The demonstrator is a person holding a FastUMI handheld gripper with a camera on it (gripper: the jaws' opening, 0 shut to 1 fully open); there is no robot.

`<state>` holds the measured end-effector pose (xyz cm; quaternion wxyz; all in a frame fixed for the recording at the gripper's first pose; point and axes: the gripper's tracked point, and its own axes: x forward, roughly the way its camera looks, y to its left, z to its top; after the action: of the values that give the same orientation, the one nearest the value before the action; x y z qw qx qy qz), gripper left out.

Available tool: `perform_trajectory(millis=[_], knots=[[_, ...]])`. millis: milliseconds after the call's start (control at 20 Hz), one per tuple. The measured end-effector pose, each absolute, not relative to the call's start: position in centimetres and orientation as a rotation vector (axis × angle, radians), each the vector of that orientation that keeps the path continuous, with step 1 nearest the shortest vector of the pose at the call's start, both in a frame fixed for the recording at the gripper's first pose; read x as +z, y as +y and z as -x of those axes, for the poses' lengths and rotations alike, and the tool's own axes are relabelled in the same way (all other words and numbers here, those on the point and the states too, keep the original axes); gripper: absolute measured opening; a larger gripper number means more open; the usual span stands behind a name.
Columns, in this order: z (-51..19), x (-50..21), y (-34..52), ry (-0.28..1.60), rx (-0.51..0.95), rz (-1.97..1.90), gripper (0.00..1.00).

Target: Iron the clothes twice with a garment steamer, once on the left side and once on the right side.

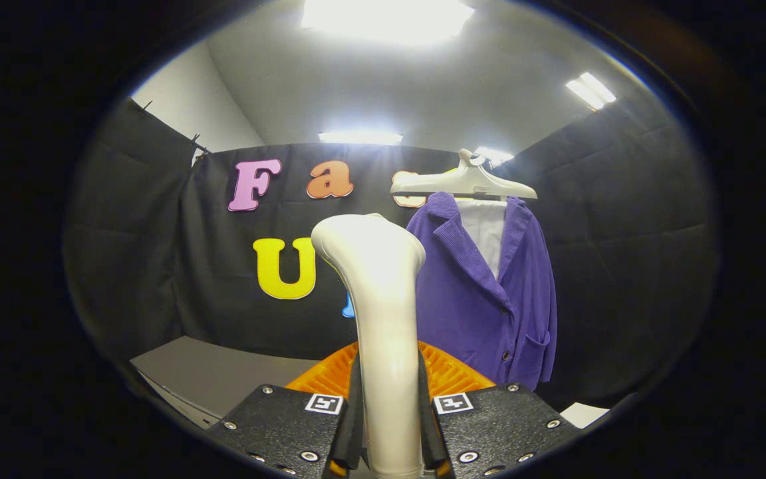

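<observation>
White plastic fills the gap between the two fingers: the steamer point(383, 319) stands upright in the gripper point(388, 439), and both fingers press on its handle from either side, clamped tight. The handle's lower end is cut off below the fingers, so how far it runs down cannot be told. Its head bends a little toward the left at the top, and the face that gives off steam is turned away, out of sight.

Just behind the handle, an orange ribbed piece point(449, 372) shows on both sides of it; most of it is hidden by the fingers and the steamer, and what it is stays hard to make out. Left of the fingers lies a grey table point(217, 372), partly cut off.

Beyond the fingers and to the right of the steamer's head, a purple jacket point(489, 299) hangs on a pale hanger point(466, 183), with a white shirt point(486, 229) showing inside its collar. Steamer and jacket are well apart. The jacket's left edge is covered by the steamer.
</observation>
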<state>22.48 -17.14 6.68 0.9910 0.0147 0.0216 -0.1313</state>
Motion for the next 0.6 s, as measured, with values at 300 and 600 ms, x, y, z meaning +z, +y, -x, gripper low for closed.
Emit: perform_trajectory(millis=[300, 600], knots=[[-26.5, 8.4, -21.2, 0.001, -0.326, -0.053, 0.35], [-30.5, 10.4, -25.2, -0.038, -0.397, -0.046, 0.35]])
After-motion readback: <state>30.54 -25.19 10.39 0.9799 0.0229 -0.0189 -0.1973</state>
